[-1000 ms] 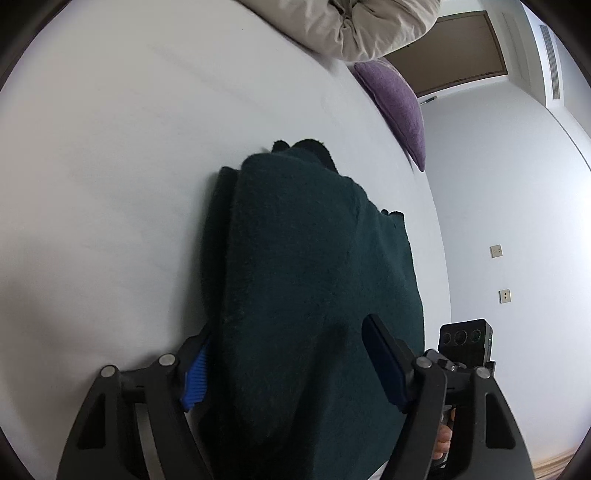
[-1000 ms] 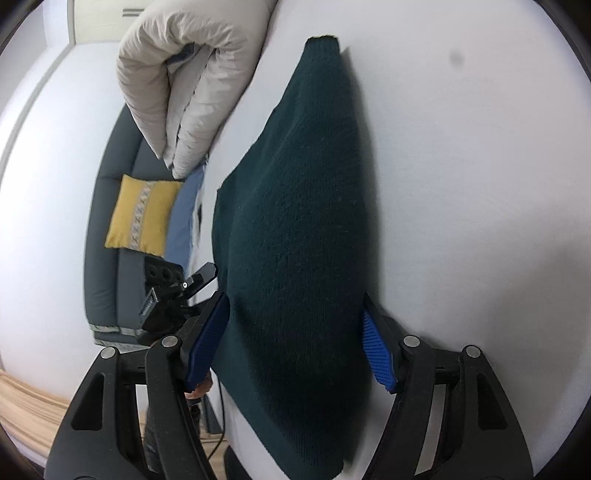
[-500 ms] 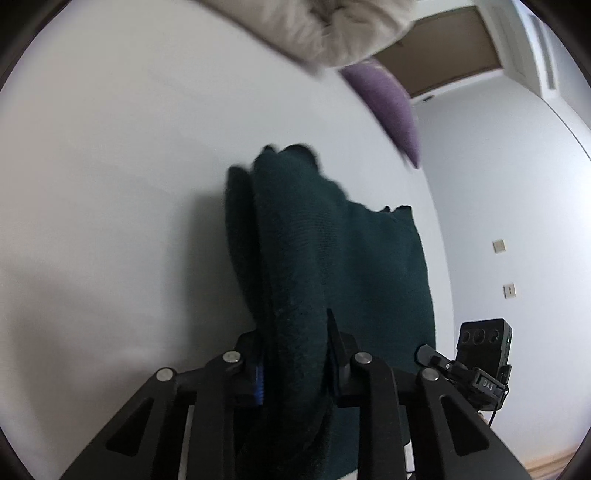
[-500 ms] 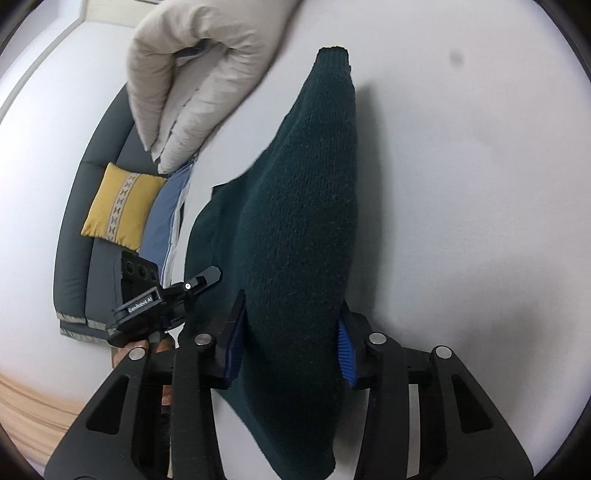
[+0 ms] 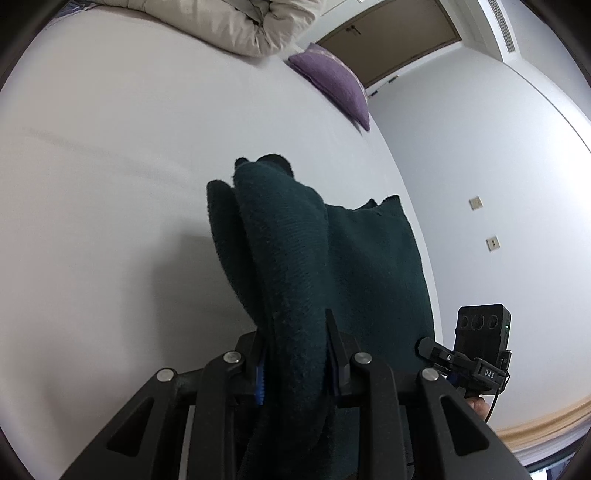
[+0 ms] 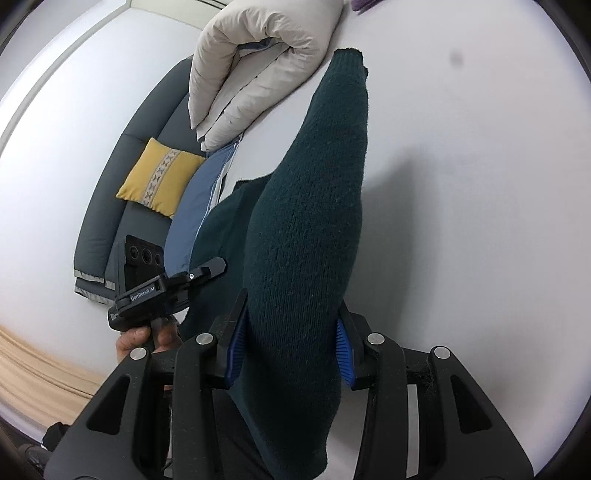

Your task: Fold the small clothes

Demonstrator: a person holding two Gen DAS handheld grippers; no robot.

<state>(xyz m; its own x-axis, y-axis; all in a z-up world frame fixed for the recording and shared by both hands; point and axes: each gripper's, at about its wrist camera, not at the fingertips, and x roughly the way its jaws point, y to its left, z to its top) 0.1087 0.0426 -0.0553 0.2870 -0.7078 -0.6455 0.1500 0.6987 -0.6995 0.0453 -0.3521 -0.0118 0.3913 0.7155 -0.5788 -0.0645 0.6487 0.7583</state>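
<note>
A dark green knitted garment point(image 5: 288, 258) lies on the white bed sheet point(image 5: 110, 184), its near edge lifted. My left gripper point(image 5: 295, 354) is shut on a bunched fold of it. In the right wrist view the same garment point(image 6: 314, 221) rises off the sheet point(image 6: 480, 184), and my right gripper point(image 6: 290, 343) is shut on its near end. The right gripper shows in the left wrist view point(image 5: 476, 354) beside the garment's right edge. The left gripper shows in the right wrist view point(image 6: 159, 288) at the garment's left side.
A rolled beige duvet point(image 5: 236, 22) and a purple pillow point(image 5: 332, 81) lie at the far end of the bed. In the right wrist view the duvet point(image 6: 266, 66) lies above a grey sofa point(image 6: 110, 206) with a yellow cushion point(image 6: 159, 177).
Both grippers went from open around the garment's near edge to shut on it. They have lifted that edge off the sheet, bunching the fabric.
</note>
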